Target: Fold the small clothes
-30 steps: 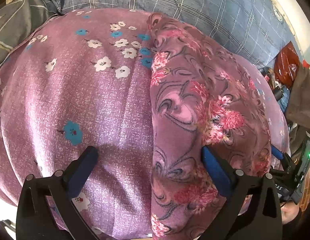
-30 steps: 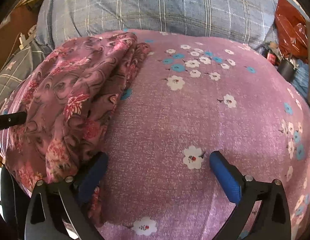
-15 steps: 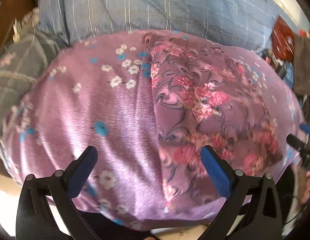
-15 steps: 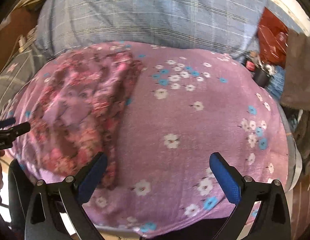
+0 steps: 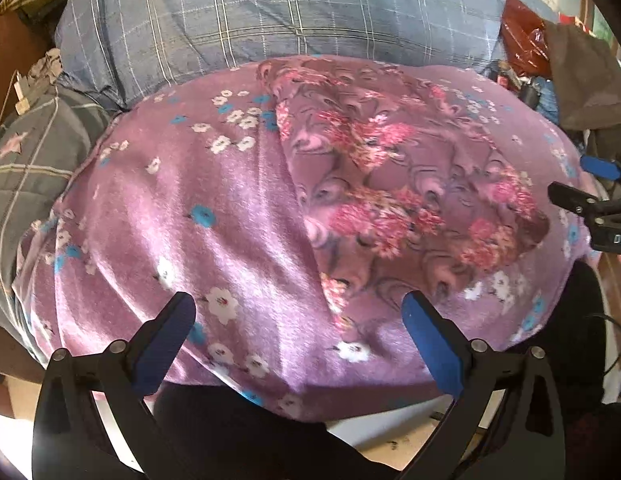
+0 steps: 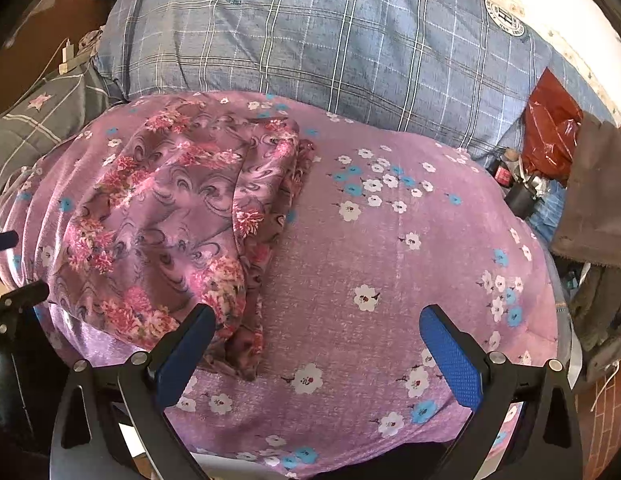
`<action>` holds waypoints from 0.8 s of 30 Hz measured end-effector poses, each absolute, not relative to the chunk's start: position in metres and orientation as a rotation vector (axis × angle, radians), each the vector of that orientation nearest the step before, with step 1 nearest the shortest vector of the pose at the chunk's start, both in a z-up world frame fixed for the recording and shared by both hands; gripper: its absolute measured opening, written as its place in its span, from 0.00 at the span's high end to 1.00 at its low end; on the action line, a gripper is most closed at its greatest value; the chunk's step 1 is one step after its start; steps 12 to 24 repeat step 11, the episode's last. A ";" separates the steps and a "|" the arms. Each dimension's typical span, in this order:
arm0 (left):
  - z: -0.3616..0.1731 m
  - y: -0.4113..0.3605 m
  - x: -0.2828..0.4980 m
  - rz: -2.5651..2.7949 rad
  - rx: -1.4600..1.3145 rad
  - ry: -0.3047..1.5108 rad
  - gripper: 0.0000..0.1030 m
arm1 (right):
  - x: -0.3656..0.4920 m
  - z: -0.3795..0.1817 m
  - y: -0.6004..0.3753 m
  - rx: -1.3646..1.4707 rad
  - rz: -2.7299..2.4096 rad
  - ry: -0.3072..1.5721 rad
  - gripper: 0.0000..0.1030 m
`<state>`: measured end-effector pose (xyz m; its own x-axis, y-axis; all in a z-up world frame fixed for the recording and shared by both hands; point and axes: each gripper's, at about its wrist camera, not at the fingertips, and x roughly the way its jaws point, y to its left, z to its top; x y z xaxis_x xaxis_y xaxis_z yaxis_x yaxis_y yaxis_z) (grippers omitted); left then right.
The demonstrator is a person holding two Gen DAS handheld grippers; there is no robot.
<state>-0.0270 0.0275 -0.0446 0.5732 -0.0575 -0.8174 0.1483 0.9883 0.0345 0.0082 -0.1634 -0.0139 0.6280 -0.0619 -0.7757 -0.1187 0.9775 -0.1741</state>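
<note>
Nearest me, my left tool (image 5: 296, 314) hangs with its blue pads spread wide and nothing between them, and my right tool (image 6: 316, 334) is just as wide and just as empty; both have pulled back and up over the last second, so the pads that were down at the cloth now float clear above the near edge of the purple flowered blanket (image 6: 390, 280). I read that as a release: the fold I was pressing is let go and holds its shape without me, so this garment looks close to done. Past the pads lies the folded floral garment (image 5: 390, 200), resting on the blanket, at about 1 o'clock from my left tool and about 11 o'clock from my right, its near end just beside the right tool's left pad. Its long axis runs from 6 to 12 o'clock, near end toward me and far end toward the pillow, leaning slightly left as it goes away in the left view. In the right view the stacked layered edge faces 3 o'clock. Whether another fold is wanted I judge from its length: one more, near end to far, would make it compact. Beyond it at 12 o'clock sits the blue checked pillow (image 6: 330, 48)
</note>
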 end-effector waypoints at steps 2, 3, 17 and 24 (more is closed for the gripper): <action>-0.041 0.023 -0.030 -0.131 0.103 0.942 0.00 | 0.008 -0.014 -0.164 -0.216 0.030 0.893 0.00; -0.040 0.020 -0.032 -0.144 0.106 0.931 0.00 | 0.007 -0.014 -0.164 -0.215 0.029 0.894 0.00; -0.025 -0.009 -0.041 -0.196 0.160 0.861 0.00 | 0.005 -0.014 -0.170 -0.175 0.014 0.907 0.00; -0.025 -0.009 -0.041 -0.196 0.160 0.861 0.00 | 0.005 -0.014 -0.170 -0.175 0.014 0.907 0.00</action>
